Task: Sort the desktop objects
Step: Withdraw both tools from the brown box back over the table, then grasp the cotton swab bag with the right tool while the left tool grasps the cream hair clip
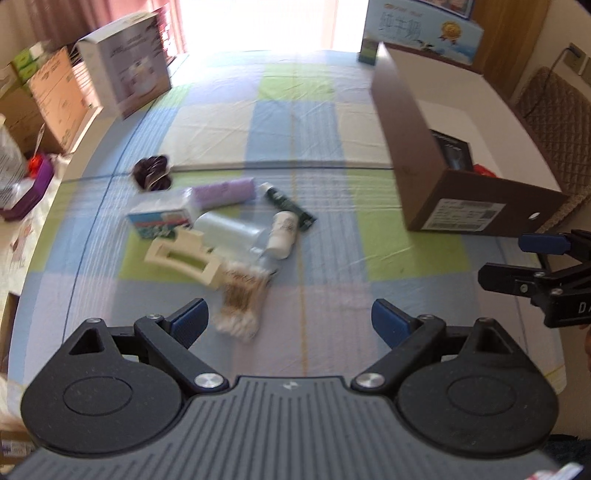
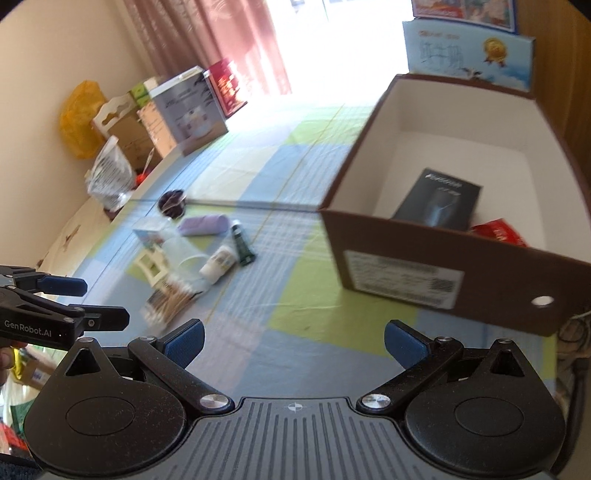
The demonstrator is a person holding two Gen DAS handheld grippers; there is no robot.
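Checkered surface [image 1: 325, 122] holds a clutter pile beside the brown box [image 1: 417, 177], likely the sorting bin; left gripper [image 1: 288, 317] and right gripper [image 2: 293, 341] jaws spread, empty, cotton swabs [image 1: 242, 295] nearest.

The bench cloth [image 1: 295, 122] is checked in pale blue, lime green and cream. The cardboard box [image 2: 461, 273] is brown outside, white inside, with a black carton [image 2: 439, 203] and a red packet [image 2: 498, 230] in it. The roll [image 1: 225, 192] is lilac, the tube [image 1: 291, 208] dark green, the small bottle [image 1: 282, 234] white, the curtain [image 2: 221, 33] dusty pink.
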